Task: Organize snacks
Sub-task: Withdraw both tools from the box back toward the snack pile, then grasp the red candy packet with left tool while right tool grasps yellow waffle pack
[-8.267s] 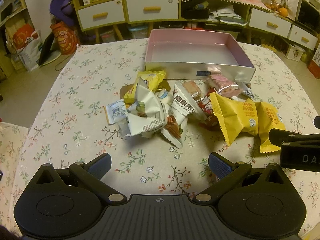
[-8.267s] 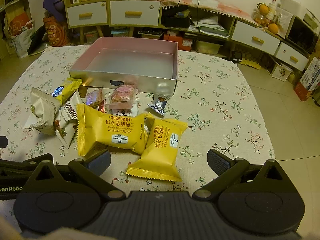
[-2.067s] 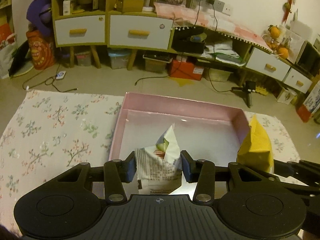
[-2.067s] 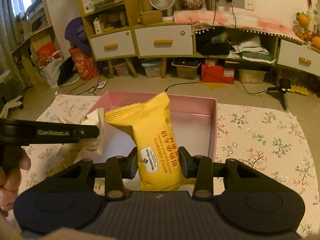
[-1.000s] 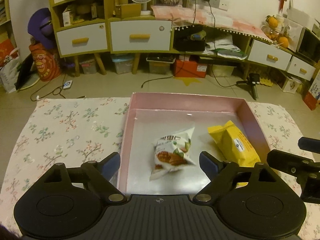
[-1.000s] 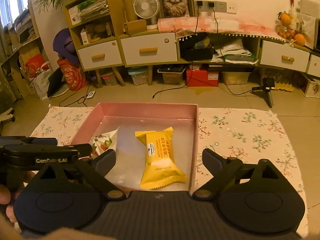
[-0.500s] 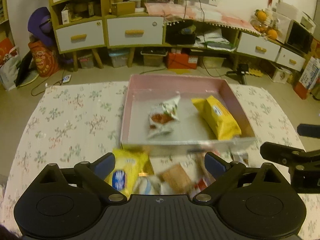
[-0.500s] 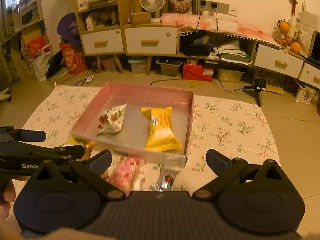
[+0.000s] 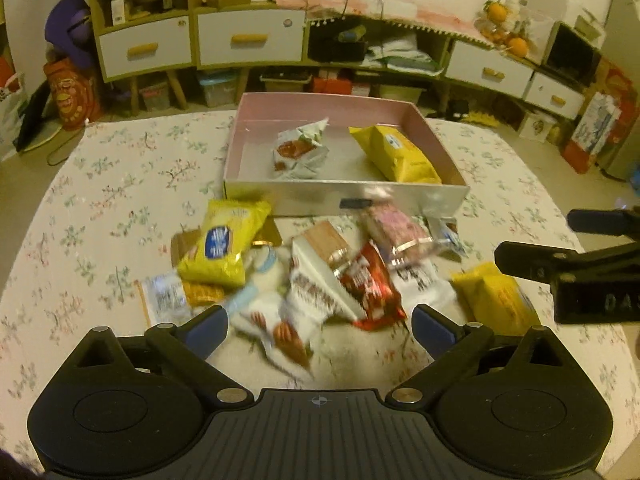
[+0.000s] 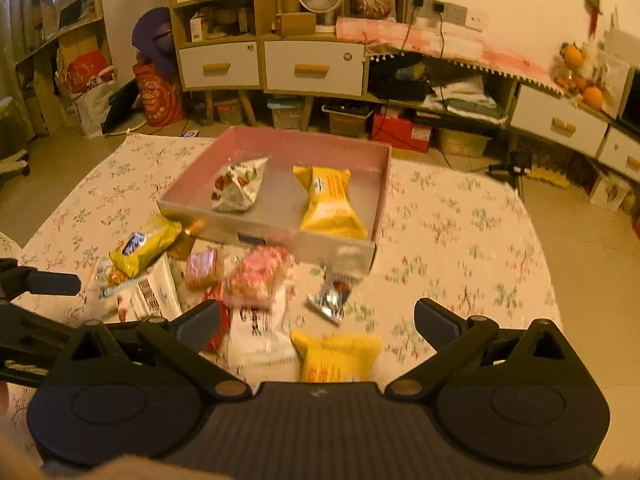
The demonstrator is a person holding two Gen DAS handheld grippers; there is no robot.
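The pink box (image 9: 248, 148) (image 10: 382, 184) holds a white nut packet (image 9: 298, 154) (image 10: 238, 184) and a yellow waffle packet (image 9: 394, 154) (image 10: 330, 202). In front of it lies a pile of loose snacks: a yellow packet with a blue logo (image 9: 222, 242) (image 10: 142, 244), a red packet (image 9: 370, 284), a pink packet (image 9: 396, 228) (image 10: 256, 276), a white pecan packet (image 9: 288, 320), another yellow waffle packet (image 9: 494, 298) (image 10: 336, 354). My left gripper (image 9: 320, 326) is open and empty above the pile's near side. My right gripper (image 10: 318, 322) is open and empty above the near yellow packet.
The table has a floral cloth (image 9: 100, 200) and a rounded edge. A small silver wrapper (image 10: 330, 298) lies near the box's front right corner. Cabinets with drawers (image 10: 314, 68) and floor clutter stand beyond the table.
Both grippers let go of their packets into the box, opened, and pulled back toward me and lower. The snack pile has come into view under them.
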